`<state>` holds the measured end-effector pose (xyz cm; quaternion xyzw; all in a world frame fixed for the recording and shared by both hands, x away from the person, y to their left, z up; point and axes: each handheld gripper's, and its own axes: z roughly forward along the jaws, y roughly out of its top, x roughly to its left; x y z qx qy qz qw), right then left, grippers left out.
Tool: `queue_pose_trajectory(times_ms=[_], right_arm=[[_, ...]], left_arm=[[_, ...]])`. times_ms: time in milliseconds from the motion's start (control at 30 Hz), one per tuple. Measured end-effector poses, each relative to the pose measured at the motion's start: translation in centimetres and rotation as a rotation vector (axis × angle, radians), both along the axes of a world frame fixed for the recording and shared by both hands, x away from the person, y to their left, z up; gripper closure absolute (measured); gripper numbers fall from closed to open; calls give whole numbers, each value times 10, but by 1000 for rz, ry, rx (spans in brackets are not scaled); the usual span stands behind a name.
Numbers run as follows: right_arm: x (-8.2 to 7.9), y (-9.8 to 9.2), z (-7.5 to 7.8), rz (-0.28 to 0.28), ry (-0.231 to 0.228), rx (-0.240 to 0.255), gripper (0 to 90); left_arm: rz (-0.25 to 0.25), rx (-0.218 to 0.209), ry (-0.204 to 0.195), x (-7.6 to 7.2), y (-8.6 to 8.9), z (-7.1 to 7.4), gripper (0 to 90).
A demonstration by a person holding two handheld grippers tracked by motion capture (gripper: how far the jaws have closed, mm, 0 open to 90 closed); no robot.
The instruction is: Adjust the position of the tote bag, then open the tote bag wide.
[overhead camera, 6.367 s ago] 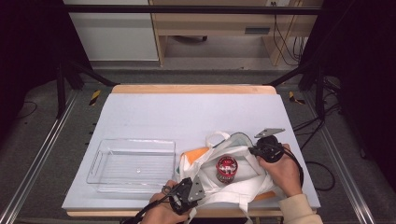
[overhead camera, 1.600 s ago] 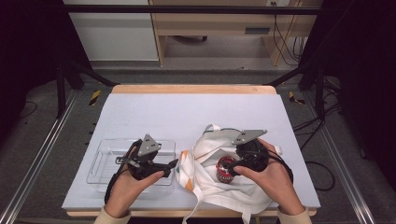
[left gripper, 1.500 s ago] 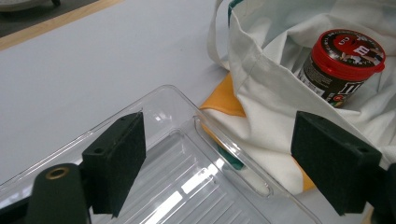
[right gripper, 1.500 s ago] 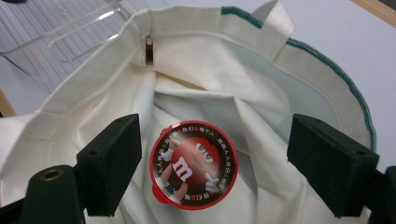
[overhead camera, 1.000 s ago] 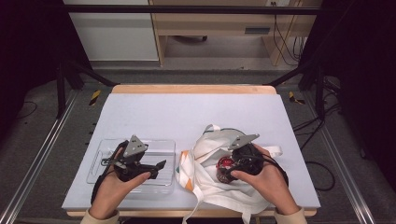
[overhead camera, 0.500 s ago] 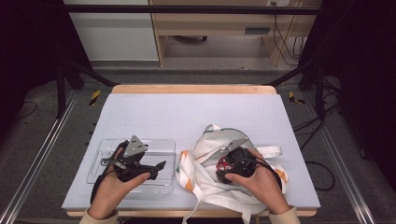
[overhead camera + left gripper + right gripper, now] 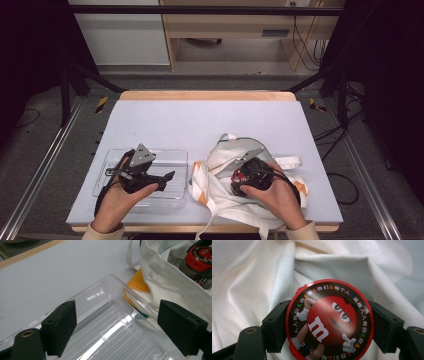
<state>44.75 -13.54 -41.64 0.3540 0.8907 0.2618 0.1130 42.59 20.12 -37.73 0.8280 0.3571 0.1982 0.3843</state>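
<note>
Right tool (image 7: 329, 330) closing on candy tub (image 7: 329, 320) inside tote bag (image 7: 249, 277); left tool (image 7: 117, 325) released.
Risk: the round lid slips from the pads, or cloth snags on lifting.

The far half of the pale grey table top (image 7: 210, 120), across the upper centre of the high view, lies open for passage. At lower left, the clear ribbed plastic tray (image 7: 170, 159) has a free floor; its raised rim is the only barrier there. The left gripper (image 7: 167, 179) hovers over the tray's right part with jaws apart. Just right of the tray, the crumpled white cloth tote bag (image 7: 220, 200) blocks the lower centre, its loose handle (image 7: 292, 162) trailing rightward. Cloth folds crowd both sides of the round red-lidded candy container (image 7: 329, 325).
</note>
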Motion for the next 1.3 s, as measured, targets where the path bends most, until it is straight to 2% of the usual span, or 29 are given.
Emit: queue_pose_trajectory(times_ms=[200,500,600,667,833,867,1233,1300], right_arm=[[-4,-2,20,3,-45,31,258],[-7,-6,31,-5,-67,51,258],[-9,-9,37,-5,-79,59,258],[-11,-11,43,-6,-91,67,258],[-14,-12,51,-3,-112,77,258],[-15,-12,55,-3,-120,75,258],[-25,-9,70,-7,-170,66,258],[-28,-6,75,-3,-182,68,258]], left_arm=[[10,0,-20,-2,6,7,158],[32,-19,-43,-2,21,19,157],[30,-13,-36,-1,25,19,147],[18,17,-25,0,24,18,122],[18,33,-28,1,24,18,109],[24,21,-25,2,24,18,106],[31,40,6,6,33,9,96],[39,31,5,6,36,10,95]])
